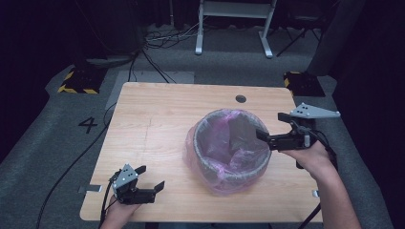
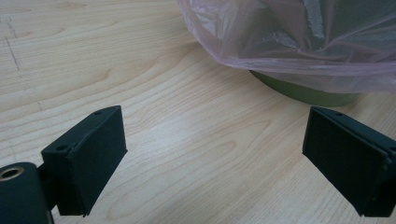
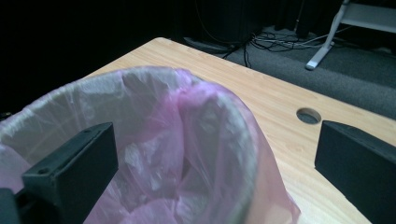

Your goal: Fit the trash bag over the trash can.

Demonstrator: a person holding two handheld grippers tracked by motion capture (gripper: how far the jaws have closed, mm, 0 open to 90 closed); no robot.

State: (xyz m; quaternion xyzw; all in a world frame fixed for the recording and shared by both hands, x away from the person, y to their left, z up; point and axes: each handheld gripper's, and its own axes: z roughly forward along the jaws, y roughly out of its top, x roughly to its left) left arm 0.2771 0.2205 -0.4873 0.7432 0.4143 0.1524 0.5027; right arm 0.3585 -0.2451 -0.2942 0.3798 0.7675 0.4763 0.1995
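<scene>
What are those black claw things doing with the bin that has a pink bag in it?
A person at a wooden table holds a claw-like gripper in each hand. The right gripper is open and sits at the rim of the small bin, one jaw over the pink bag that lines it and one outside, as if about to grab the bag's edge. The left gripper is open too, low over the table beside the bin, holding nothing.

Left claw (image 1: 149, 177) low, jaws wide apart — right claw (image 1: 271, 125) raised, jaws spread too.
</scene>
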